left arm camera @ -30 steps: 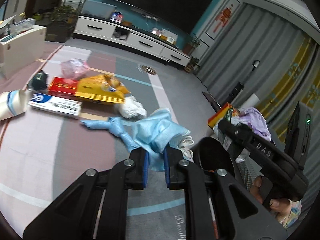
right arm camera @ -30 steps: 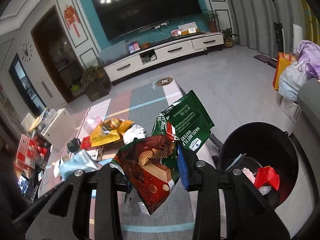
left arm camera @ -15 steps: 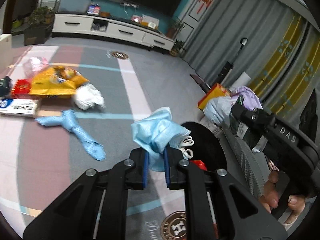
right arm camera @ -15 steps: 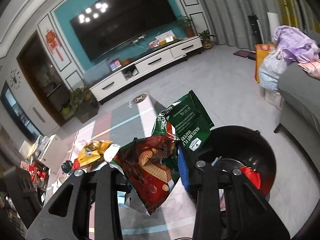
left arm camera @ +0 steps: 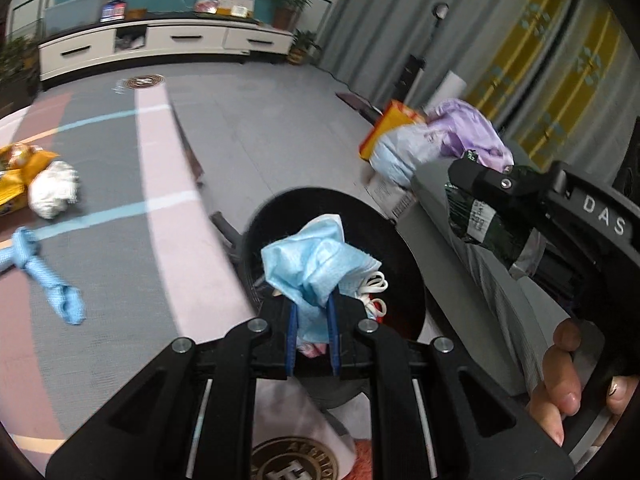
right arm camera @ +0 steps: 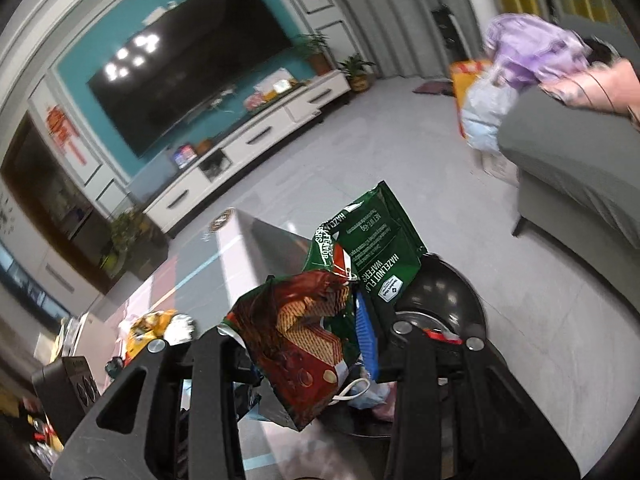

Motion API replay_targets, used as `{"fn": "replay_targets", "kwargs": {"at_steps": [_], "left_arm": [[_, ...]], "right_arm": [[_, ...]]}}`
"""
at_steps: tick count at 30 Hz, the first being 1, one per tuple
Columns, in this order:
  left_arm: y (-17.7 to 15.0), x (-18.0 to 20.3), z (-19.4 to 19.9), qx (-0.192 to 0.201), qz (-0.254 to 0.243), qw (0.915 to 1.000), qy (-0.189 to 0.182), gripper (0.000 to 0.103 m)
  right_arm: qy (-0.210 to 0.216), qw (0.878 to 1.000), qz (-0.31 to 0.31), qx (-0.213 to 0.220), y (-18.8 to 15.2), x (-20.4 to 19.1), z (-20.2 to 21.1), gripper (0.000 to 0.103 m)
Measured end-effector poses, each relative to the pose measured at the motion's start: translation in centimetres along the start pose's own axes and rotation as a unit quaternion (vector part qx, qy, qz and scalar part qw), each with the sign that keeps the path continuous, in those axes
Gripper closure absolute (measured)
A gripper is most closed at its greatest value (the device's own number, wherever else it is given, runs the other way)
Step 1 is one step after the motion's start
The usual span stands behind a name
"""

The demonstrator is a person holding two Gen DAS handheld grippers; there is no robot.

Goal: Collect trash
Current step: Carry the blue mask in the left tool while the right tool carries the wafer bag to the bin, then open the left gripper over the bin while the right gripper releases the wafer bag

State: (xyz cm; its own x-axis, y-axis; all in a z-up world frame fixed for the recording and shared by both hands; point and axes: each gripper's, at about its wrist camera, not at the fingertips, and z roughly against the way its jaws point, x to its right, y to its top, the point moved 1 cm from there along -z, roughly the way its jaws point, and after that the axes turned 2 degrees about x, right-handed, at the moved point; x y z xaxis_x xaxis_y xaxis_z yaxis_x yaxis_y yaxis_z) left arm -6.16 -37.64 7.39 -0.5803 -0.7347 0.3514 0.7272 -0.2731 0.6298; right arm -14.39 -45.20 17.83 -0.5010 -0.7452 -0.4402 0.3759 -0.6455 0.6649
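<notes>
Here, wafer wrapper [right arm camera: 320, 320] upright, lengthwise forward

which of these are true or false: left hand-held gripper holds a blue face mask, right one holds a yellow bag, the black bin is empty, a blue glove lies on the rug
1. The left hand-held gripper holds a blue face mask. True.
2. The right hand-held gripper holds a yellow bag. False: it is shut on a green and red wafer wrapper.
3. The black bin is empty. False: red and white trash shows inside.
4. A blue glove lies on the rug. True.
</notes>
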Motion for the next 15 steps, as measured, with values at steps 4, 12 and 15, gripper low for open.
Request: {"fn": "replay_targets", "kwargs": {"at_steps": [4, 12, 15], "left_arm": [[-0.4, 1.3, -2.6, -0.025, -0.012, 0.9996, -0.006, 0.089], [-1.2, 1.9, -7.5, -0.084, -0.012, 0.9961, -0.025, 0.089], [-1.2, 1.5, -8.8, -0.102, -0.005, 0.9944, -0.027, 0.089]], "right_arm": [[-0.020, 0.999, -0.034, -0.021, 0.2, 3.1, -1.4, 0.066], [-0.057, 0.993, -0.062, -0.084, -0.6, 5.7, -5.2, 0.066], [-0.070, 0.989, -0.062, -0.113, -1.1, 5.7, -6.8, 0.065]]}}
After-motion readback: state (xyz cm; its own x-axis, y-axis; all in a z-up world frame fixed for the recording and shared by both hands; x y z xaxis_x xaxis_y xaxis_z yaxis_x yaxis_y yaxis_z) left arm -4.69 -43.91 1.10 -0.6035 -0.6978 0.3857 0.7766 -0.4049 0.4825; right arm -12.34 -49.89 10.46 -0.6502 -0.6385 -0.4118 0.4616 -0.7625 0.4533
